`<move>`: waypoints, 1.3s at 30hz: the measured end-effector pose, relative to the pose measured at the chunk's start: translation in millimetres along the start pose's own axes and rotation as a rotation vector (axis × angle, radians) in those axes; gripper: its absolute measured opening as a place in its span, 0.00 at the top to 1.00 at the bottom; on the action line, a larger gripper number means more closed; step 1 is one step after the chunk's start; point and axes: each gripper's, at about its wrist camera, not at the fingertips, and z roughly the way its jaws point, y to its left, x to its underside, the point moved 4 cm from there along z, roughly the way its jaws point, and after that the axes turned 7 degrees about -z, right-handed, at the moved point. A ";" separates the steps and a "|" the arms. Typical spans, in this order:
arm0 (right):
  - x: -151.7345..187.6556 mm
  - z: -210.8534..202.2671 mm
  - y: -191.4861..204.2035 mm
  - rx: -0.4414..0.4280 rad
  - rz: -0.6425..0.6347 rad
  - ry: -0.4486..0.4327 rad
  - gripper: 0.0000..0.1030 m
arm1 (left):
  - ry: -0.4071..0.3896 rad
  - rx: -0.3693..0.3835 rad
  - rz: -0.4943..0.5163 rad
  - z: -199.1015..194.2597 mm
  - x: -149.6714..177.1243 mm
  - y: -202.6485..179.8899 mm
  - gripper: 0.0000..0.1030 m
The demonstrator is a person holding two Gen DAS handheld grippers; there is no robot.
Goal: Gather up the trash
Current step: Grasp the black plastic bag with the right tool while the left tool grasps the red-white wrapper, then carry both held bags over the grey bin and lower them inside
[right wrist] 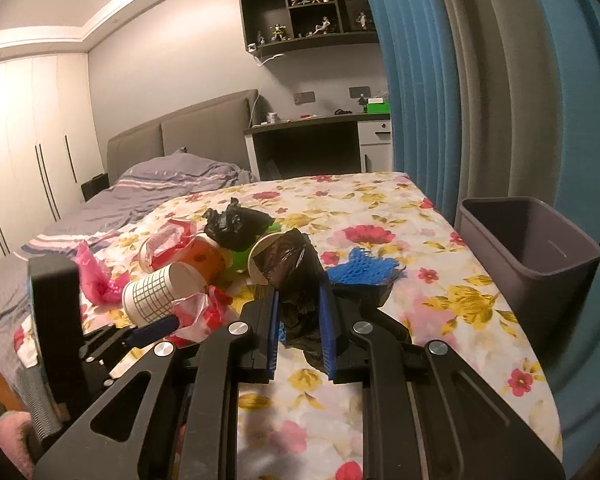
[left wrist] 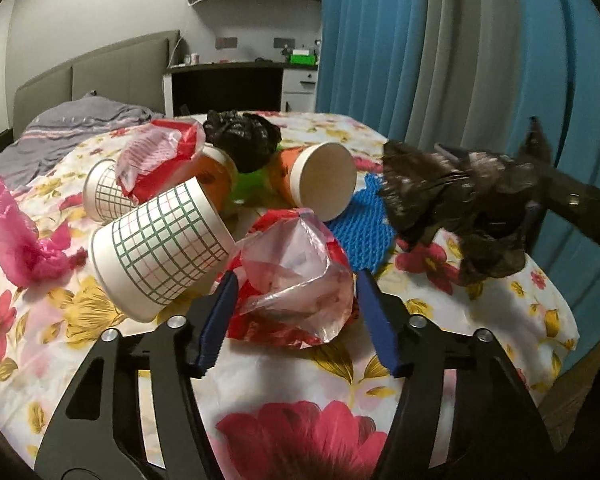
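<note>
A crumpled red-and-clear plastic bag lies on the floral tablecloth. It sits between the blue pads of my left gripper, which flank its two sides without squeezing it. One of that gripper's blue fingers also shows in the right wrist view, beside the same bag. My right gripper is shut on a crumpled black plastic bag, held above the table. The black bag also hangs at the right of the left wrist view.
Grid-patterned paper cups, orange cups, a second black bag, a pink bag and blue foam netting litter the table. A grey bin stands at its right edge by the blue curtain. A bed lies behind.
</note>
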 end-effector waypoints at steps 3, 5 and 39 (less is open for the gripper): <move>0.4 -5.3 -4.4 0.004 0.001 -0.009 0.82 | 0.017 0.008 -0.015 3.0 0.0 4.3 0.50; 0.9 -7.3 -7.1 0.006 0.004 -0.011 0.82 | 0.021 0.016 -0.015 2.7 -0.1 5.1 0.55; -11.4 -36.4 -50.0 0.117 0.034 -0.074 0.82 | -0.105 0.191 0.052 -31.0 -35.7 -49.8 0.81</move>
